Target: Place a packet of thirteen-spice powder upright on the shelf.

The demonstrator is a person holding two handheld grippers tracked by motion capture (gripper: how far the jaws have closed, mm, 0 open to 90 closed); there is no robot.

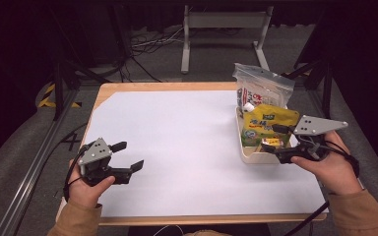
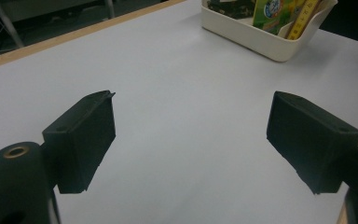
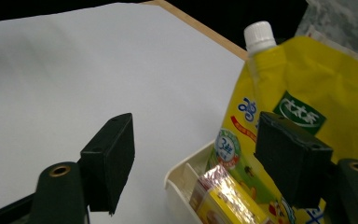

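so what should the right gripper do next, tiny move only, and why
Probably ease the right gripper forward and down toward the small yellow packet at the near end of the cream bin. Its jaws stand open, straddling the bin's corner, closed on nothing, and the packet lies just below them in front of the yellow spouted pouch. The left gripper hovers open over bare table, away from the bin.

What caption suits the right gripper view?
Open right gripper poised over a cream bin holding a yellow spouted pouch.
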